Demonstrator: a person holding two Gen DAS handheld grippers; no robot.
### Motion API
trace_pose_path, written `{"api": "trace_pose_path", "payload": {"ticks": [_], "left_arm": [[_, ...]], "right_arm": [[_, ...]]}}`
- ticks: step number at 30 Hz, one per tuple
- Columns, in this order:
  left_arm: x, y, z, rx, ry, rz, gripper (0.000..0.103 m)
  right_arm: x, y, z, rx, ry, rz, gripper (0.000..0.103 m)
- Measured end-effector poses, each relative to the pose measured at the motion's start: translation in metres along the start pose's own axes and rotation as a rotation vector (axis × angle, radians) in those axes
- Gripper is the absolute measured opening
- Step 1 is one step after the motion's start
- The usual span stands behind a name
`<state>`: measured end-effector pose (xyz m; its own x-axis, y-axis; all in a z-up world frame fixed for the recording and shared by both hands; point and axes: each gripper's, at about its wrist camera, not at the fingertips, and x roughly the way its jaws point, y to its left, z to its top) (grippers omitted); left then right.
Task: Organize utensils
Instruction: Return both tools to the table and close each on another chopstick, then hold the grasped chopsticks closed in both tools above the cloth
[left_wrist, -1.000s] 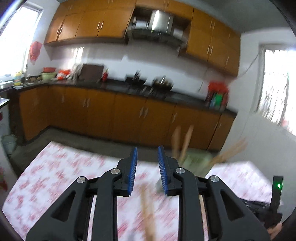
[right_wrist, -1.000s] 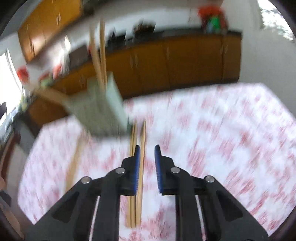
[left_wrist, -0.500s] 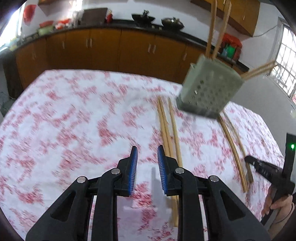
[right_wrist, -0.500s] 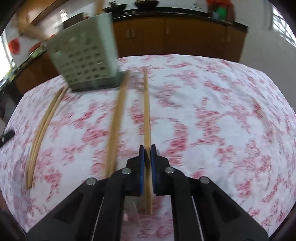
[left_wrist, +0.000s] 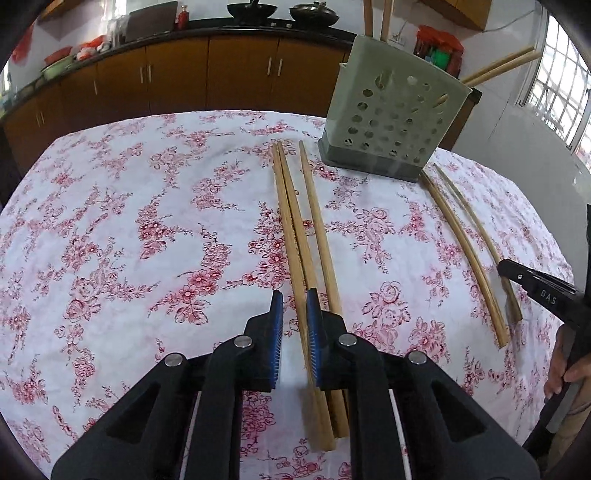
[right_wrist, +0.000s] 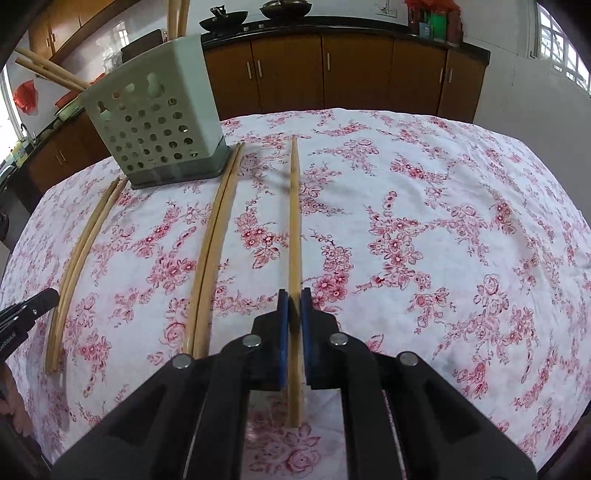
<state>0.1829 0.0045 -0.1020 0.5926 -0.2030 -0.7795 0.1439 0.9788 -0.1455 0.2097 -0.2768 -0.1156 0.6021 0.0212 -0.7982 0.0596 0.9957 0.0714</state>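
A table (left_wrist: 110, 206) under a floral cloth (right_wrist: 443, 221) carries a perforated caddy (left_wrist: 391, 122) at its far side and loose chopsticks (left_wrist: 295, 229) lying lengthwise, 3 left of the caddy, 2 right.

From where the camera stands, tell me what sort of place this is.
Most likely a home kitchen: wooden cabinets under a dark counter, woks on the stove behind, and a table with a floral tablecloth holding a chopstick holder.
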Motion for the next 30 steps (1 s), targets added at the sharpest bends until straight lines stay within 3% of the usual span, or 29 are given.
{"api": "trace_pose_path", "payload": {"ticks": [5, 7, 8, 10, 12, 18, 30], "left_arm": [[0.001, -0.007, -0.004, 0.035, 0.003, 0.037, 0.014], [0.000, -0.010, -0.006, 0.047, -0.005, 0.050, 0.014], [0.000, -0.009, -0.005, 0.044, -0.006, 0.049, 0.014], [0.001, -0.005, -0.003, 0.030, -0.003, 0.052, 0.009], [0.003, 0.002, 0.001, 0.019, -0.003, 0.066, 0.009], [0.008, 0.051, 0.018, -0.110, -0.039, 0.142, 0.008], [0.008, 0.067, 0.018, -0.182, -0.062, 0.112, 0.009]], "right_arm": [[-0.004, 0.009, -0.007, -0.049, -0.013, 0.011, 0.023], [-0.004, 0.012, -0.009, -0.068, -0.022, 0.000, 0.024], [-0.004, 0.014, -0.009, -0.084, -0.027, -0.008, 0.024], [-0.004, 0.013, -0.009, -0.094, -0.032, -0.014, 0.012], [-0.002, 0.007, -0.006, -0.077, -0.033, -0.017, 0.009], [0.005, -0.020, 0.004, 0.011, -0.058, -0.061, 0.009], [0.007, -0.021, 0.003, 0.016, -0.071, -0.061, 0.010]]}}
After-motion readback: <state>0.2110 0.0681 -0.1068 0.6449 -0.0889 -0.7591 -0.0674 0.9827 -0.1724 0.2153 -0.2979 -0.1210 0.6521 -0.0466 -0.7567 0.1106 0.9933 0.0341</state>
